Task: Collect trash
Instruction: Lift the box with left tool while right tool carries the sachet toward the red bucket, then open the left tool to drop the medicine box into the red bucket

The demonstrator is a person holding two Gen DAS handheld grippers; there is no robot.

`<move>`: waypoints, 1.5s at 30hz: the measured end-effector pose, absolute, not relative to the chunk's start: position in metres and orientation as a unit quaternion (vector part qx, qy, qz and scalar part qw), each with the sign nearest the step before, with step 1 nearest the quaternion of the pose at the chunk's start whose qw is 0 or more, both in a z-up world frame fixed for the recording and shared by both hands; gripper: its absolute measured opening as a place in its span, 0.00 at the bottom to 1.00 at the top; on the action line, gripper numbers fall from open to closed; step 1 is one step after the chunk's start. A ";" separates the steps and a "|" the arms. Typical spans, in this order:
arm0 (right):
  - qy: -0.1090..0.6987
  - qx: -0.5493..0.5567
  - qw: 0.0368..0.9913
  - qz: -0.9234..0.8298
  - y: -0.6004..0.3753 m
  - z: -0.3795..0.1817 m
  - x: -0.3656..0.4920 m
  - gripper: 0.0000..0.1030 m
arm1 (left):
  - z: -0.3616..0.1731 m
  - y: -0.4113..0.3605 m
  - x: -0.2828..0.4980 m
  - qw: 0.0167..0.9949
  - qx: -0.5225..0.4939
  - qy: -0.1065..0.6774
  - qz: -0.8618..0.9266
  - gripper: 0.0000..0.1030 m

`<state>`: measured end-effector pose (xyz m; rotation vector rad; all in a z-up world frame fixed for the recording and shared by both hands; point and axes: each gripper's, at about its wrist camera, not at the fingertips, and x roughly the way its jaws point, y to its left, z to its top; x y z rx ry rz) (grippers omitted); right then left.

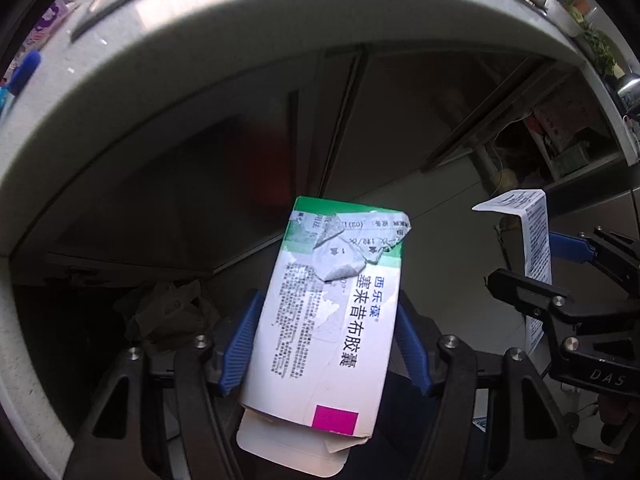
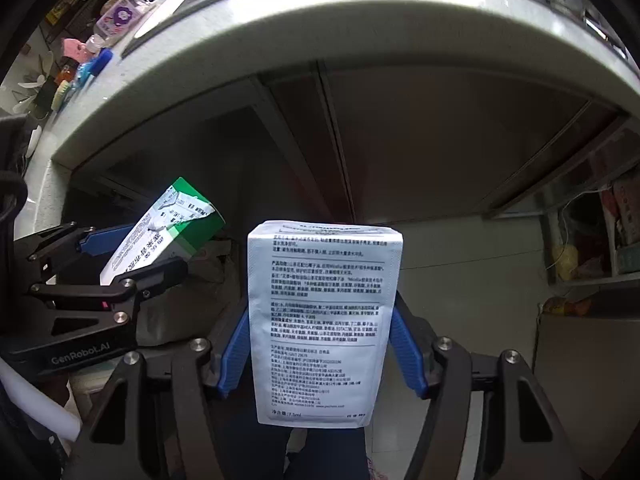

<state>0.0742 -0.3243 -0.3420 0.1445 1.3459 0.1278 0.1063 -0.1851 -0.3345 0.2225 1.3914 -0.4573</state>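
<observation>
Both bits of trash are already picked up: the medicine box (image 1: pixel 324 316) is pinched in the left claw (image 1: pixel 326 344), the printed sachet (image 2: pixel 322 320) in the right claw (image 2: pixel 320 344), both held below the counter (image 2: pixel 320 36) edge. A drop into the bin bag (image 1: pixel 168 312) seems called for next.

Between the blue ribbed fingers (image 1: pixel 240 344) of the left gripper (image 1: pixel 326 344): a white medicine box (image 1: pixel 324 320) with a green band at the far end, black Chinese print, a magenta square at the near corner and a torn grey-white label. Between the blue fingers (image 2: pixel 404 348) of the right gripper (image 2: pixel 320 348): a pale grey-white sachet (image 2: pixel 320 320) covered in dense black text. Beyond both fingertips: a speckled white countertop edge (image 2: pixel 320 32) above dark grey cabinet doors (image 2: pixel 420 140).
</observation>
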 end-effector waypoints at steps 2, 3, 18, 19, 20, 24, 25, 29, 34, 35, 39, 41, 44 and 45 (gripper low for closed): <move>0.627 0.068 0.775 0.053 -0.331 -0.373 0.075 0.59 | -0.370 -0.191 0.108 0.728 0.092 0.645 -0.212 0.60; 0.629 0.069 0.773 0.052 -0.334 -0.389 0.076 0.59 | -0.387 -0.196 0.109 0.722 0.086 0.652 -0.215 0.60; 0.633 0.081 0.770 0.027 -0.376 -0.567 0.096 0.59 | -0.560 -0.253 0.138 0.695 0.104 0.671 -0.235 0.60; 0.633 0.081 0.770 0.026 -0.383 -0.570 0.096 0.59 | -0.563 -0.256 0.139 0.692 0.108 0.673 -0.238 0.60; 0.633 0.082 0.770 0.025 -0.383 -0.573 0.096 0.59 | -0.566 -0.259 0.139 0.688 0.112 0.675 -0.242 0.60; 0.631 0.077 0.772 0.021 -0.379 -0.575 0.098 0.59 | -0.567 -0.250 0.138 0.694 0.109 0.670 -0.239 0.61; 0.631 0.076 0.771 0.022 -0.378 -0.574 0.097 0.59 | -0.567 -0.250 0.138 0.695 0.104 0.669 -0.241 0.61; 0.631 0.080 0.771 0.025 -0.380 -0.567 0.091 0.59 | -0.569 -0.250 0.141 0.701 0.110 0.658 -0.252 0.77; 0.635 0.074 0.769 0.015 -0.380 -0.570 0.094 0.59 | -0.575 -0.244 0.145 0.698 0.103 0.658 -0.264 0.82; 0.636 0.075 0.768 0.014 -0.379 -0.569 0.094 0.59 | -0.575 -0.244 0.146 0.697 0.101 0.657 -0.268 0.83; 0.639 0.086 0.764 0.014 -0.372 -0.562 0.100 0.59 | -0.559 -0.240 0.144 0.717 0.114 0.638 -0.256 0.96; 0.637 0.086 0.766 0.021 -0.369 -0.557 0.102 0.59 | -0.549 -0.232 0.144 0.732 0.119 0.626 -0.242 1.00; 0.634 0.070 0.770 0.033 -0.360 -0.549 0.105 0.59 | -0.544 -0.218 0.147 0.728 0.108 0.633 -0.240 1.00; 0.634 0.068 0.769 0.040 -0.358 -0.550 0.106 0.59 | -0.543 -0.214 0.149 0.729 0.106 0.634 -0.235 1.00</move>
